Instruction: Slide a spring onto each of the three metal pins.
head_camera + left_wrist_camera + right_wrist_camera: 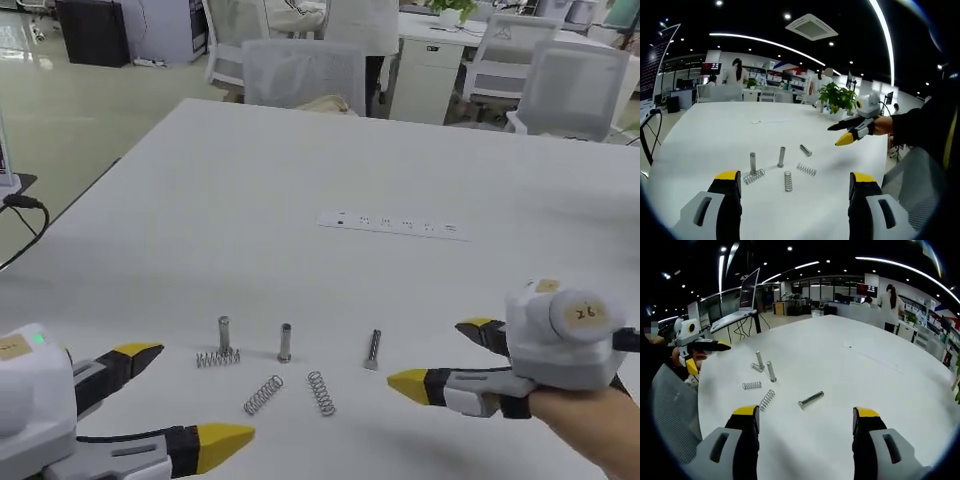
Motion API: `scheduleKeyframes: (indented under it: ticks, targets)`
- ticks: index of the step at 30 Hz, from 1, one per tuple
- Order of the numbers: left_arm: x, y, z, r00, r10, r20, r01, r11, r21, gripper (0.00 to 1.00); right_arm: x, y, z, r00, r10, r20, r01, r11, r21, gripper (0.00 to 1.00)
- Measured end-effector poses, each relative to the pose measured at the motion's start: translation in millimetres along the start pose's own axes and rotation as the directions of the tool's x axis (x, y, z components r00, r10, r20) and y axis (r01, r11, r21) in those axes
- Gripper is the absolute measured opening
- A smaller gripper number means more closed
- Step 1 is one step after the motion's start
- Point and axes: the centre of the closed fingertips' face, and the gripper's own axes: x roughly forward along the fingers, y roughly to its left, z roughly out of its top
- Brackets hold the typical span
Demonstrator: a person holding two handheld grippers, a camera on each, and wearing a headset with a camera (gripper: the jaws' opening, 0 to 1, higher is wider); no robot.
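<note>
Two metal pins [224, 333] [285, 342] stand upright on the white table [300, 180]. A third pin [373, 350] lies on its side to their right. One spring [218, 357] lies against the leftmost pin's base, and two more springs [263, 394] [320, 392] lie loose in front. My left gripper [182, 395] hovers open at the near left, holding nothing. My right gripper [440, 354] is open just right of the lying pin. In the right gripper view the lying pin [811, 399] sits just ahead of the open jaws. In the left gripper view the springs [788, 180] lie between the jaws' tips.
A white power strip [393, 223] lies flat in the table's middle, beyond the pins. Grey mesh chairs [304, 72] line the far edge. A black cable [22, 205] hangs off the left edge. A potted plant [837, 97] stands behind the right gripper.
</note>
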Motion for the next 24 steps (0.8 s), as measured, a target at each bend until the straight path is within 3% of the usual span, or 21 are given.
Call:
scheduleKeyframes:
  ticks: [12,24]
  targets:
    - [0.6,-0.8,-0.1,1.0,-0.002,0.0,0.002,1.0,0.0,0.87,23.2,-13.7,14.9,0.9997,-0.007,-0.023,0.008,0.999,0.05,0.71]
    - [0.6,1.3,-0.9,1.0,-0.006,-0.001,0.006,1.0,0.0,0.87,45.3,-18.8,22.4,0.9975,-0.012,-0.069,0.014,0.999,0.04,0.65]
